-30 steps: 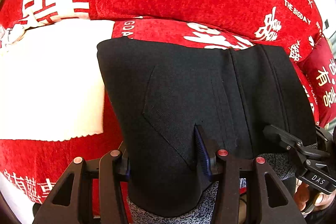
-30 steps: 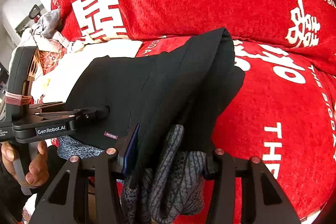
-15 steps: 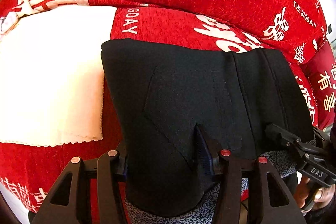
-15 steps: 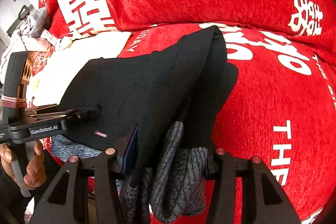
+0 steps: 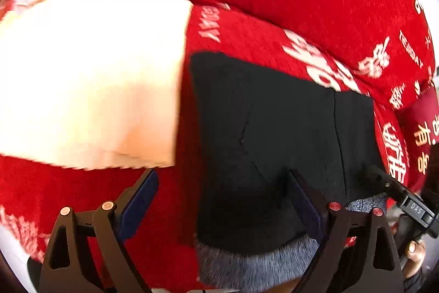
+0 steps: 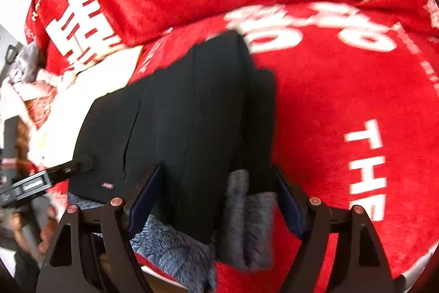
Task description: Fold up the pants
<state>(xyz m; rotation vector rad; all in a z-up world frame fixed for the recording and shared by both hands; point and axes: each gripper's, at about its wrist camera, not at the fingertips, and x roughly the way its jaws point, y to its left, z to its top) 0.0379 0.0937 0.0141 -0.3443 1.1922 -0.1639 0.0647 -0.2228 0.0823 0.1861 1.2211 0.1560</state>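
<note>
The black pants are laid folded into a compact stack on the red printed cover, just beside a white cloth, grey fleece lining showing at the near edge. The jaws of the left gripper and right gripper have just been opening; both are spread wide, cloth lying between them, unpinched. Folding is judged nearly done; at most a final tidy is left.
</note>
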